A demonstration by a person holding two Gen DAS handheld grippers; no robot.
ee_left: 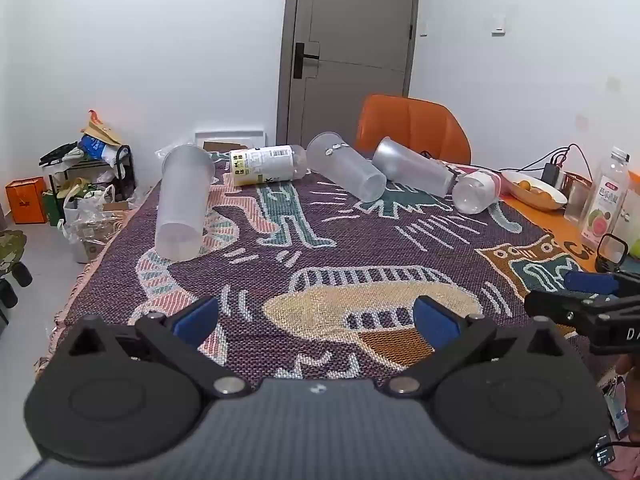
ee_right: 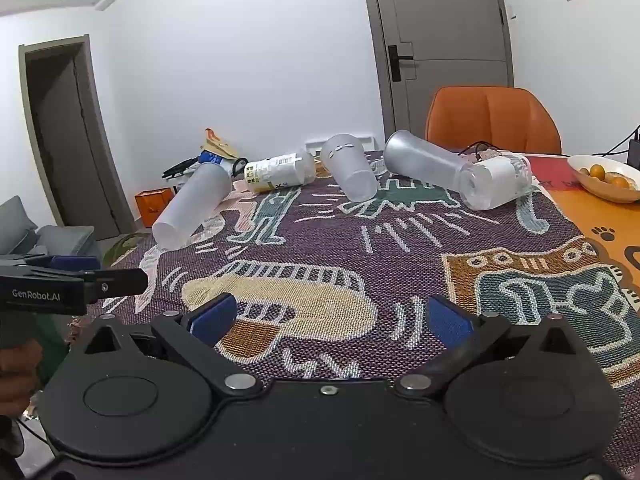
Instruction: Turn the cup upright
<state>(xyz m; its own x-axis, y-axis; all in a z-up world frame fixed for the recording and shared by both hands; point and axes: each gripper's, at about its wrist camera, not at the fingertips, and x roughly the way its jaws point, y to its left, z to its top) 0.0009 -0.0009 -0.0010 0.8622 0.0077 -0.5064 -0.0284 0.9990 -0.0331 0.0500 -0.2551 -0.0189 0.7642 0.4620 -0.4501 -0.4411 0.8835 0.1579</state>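
Several clear plastic cups lie on their sides at the far end of the patterned cloth. A tall frosted cup [ee_left: 182, 204] [ee_right: 192, 204] lies at the left. A labelled cup [ee_left: 268, 166] [ee_right: 280, 172], a frosted cup [ee_left: 346, 166] [ee_right: 350, 168], a long frosted cup [ee_left: 414, 168] [ee_right: 424, 162] and a clear cup with a white label [ee_left: 478, 192] [ee_right: 496, 182] lie in a row behind. My left gripper [ee_left: 316, 320] and right gripper [ee_right: 332, 320] are open and empty, near the front, far from the cups.
A patterned woven cloth [ee_left: 320, 248] covers the table. An orange chair [ee_left: 414, 128] stands behind it. A bowl of oranges [ee_right: 606, 176], a juice bottle [ee_left: 606, 196] and cables sit at the right. Bags and clutter [ee_left: 80, 184] lie on the floor at left.
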